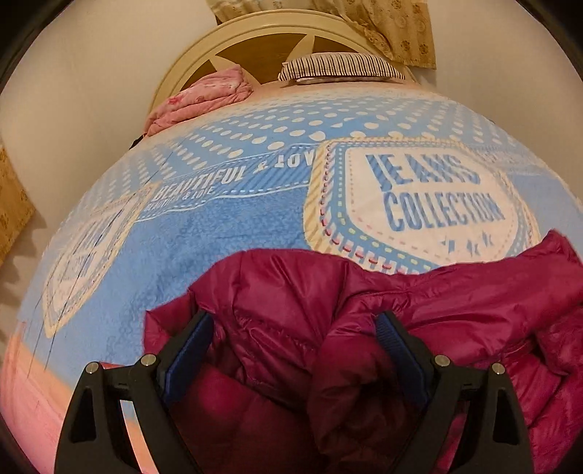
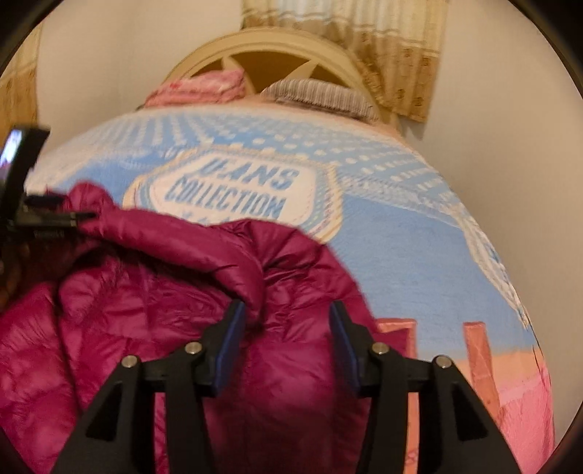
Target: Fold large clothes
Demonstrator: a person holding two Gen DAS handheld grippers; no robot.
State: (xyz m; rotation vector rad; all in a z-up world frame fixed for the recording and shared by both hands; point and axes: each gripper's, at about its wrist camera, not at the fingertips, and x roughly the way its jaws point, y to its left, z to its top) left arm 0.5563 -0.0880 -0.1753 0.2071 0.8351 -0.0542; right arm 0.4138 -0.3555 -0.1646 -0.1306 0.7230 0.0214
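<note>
A magenta puffer jacket (image 1: 291, 288) lies crumpled on the near part of the bed. My left gripper (image 1: 293, 328) stands wide open over it; folds of the jacket bulge up between the blue pads (image 1: 186, 357) without being pinched. In the right wrist view the same jacket (image 2: 156, 291) fills the lower left. My right gripper (image 2: 286, 322) is open above the jacket's right edge, and its blue pads (image 2: 229, 342) stand apart from the fabric. The left gripper (image 2: 85, 217) shows side-on at the left edge, beside a raised fold of the jacket.
The bed carries a blue blanket (image 1: 218, 233) printed "JEANS COLLECTION", with a pink sheet (image 2: 510, 401) along the near edge. At the head end are a folded pink quilt (image 1: 204, 98), a striped pillow (image 1: 339, 67), a cream headboard (image 1: 262, 36) and curtains (image 1: 397, 29). Walls flank the bed.
</note>
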